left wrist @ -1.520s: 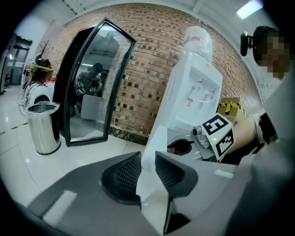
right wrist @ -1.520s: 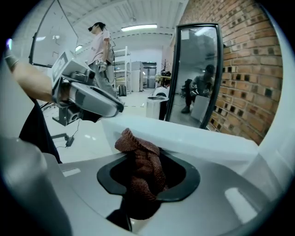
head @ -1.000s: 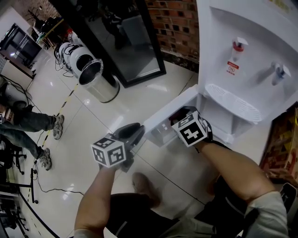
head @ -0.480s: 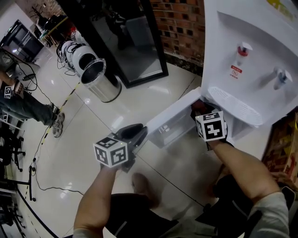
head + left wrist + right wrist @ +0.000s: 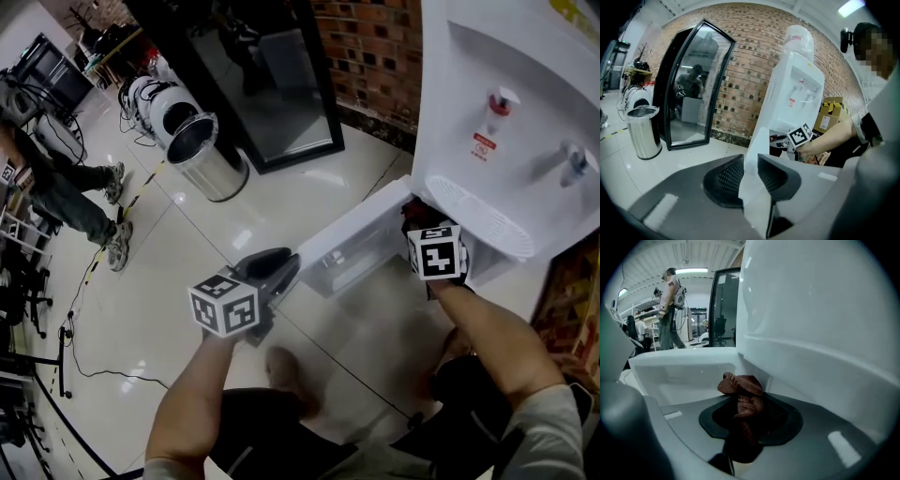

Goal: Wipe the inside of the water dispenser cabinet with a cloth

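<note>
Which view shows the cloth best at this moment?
The right gripper view: the brown cloth sits bunched in the jaws of the right gripper, close up. The head view hides it behind that gripper; in the left gripper view it's too small to make out.

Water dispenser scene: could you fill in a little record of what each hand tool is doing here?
Left gripper: clamped on the edge of the open cabinet door
Right gripper: clamped on a bunched brown cloth, close to the cabinet below the water dispenser taps
Door: swung open towards the person
Nearby: metal bin on the floor
</note>
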A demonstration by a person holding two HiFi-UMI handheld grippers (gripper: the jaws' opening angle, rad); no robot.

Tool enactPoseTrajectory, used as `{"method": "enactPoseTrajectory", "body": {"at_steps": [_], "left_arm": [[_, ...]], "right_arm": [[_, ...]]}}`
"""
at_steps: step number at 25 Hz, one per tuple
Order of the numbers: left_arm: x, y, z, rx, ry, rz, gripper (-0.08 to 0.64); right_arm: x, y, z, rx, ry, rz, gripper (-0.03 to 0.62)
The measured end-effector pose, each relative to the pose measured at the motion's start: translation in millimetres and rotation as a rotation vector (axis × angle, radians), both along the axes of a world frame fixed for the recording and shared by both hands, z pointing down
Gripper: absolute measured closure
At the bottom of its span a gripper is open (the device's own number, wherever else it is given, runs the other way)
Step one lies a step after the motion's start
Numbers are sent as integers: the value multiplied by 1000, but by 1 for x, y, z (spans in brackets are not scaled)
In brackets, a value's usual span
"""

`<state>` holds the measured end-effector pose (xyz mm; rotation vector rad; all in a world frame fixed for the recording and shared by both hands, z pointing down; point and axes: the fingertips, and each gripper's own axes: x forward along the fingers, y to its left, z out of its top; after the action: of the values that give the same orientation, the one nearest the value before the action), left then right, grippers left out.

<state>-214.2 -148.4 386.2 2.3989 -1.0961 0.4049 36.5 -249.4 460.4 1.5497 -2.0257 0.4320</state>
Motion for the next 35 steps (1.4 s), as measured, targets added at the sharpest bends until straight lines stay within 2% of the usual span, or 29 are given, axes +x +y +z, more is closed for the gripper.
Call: {"method": "enactPoseTrajectory", "body": {"at_steps": [4, 6, 9, 15, 17, 19, 23, 26, 35], "left_arm": [[-1, -2, -1, 1, 4, -6, 466], [-1, -3, -1, 2, 4, -10, 466], [-2, -3, -2, 6, 4, -10, 466], [-5, -6, -4, 11, 3, -20, 466], [-6, -6, -3, 9, 5, -26, 466], [-5, -6, -4, 7, 9, -30, 466], [-5, -4, -3, 2, 20, -40, 466], [-7, -6, -3, 2, 24, -54, 468], [-12, -12, -4, 2, 35, -82, 468]], "right_arm": [[1, 1, -3, 23, -3, -34, 449], [-7, 9, -9, 40, -22, -88, 449], [-47, 42, -22, 75, -61, -277, 449], [-165, 141, -36, 62, -204, -763, 448], [-192, 162, -33, 52, -202, -871, 448], [-213, 169, -25, 40, -178, -935, 446], [-237, 162, 2, -1, -123, -988, 446], [-240, 153, 8, 4, -117, -992, 446], [-220, 126, 15, -16, -121, -865, 449]]}}
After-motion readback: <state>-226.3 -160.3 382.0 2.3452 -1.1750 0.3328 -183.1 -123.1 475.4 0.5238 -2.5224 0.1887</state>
